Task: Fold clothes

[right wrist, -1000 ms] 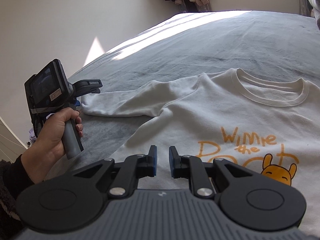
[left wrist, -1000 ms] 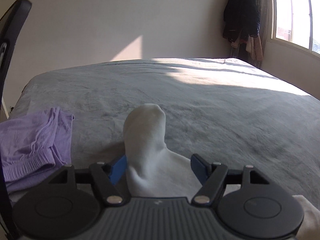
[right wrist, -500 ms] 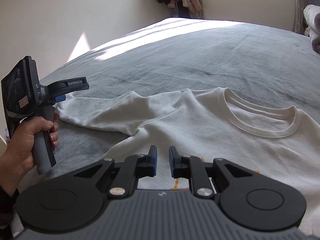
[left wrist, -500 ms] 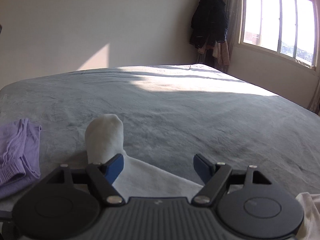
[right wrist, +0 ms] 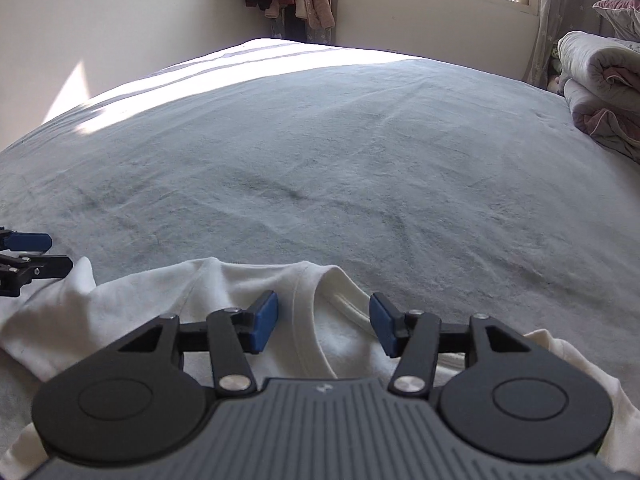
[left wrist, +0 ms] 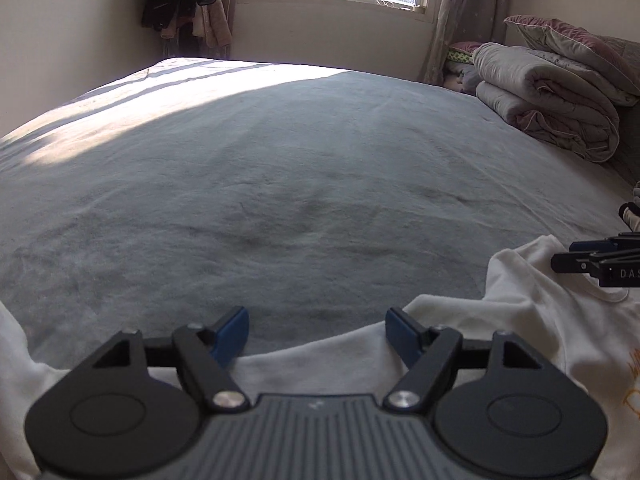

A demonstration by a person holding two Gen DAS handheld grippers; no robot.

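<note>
Lining up for the first fold, the left hand-held gripper hangs spread at the shoulder of the white sweatshirt lying flat on the bed, the right hand-held gripper is opening empty over its collar; next, both likely must pinch cloth.

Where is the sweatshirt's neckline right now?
In the right wrist view the neckline lies at bottom centre on the grey bed cover, directly between the blue pads of the opening right tool; nothing is gripped, and the left tool shows at the left edge.
</note>
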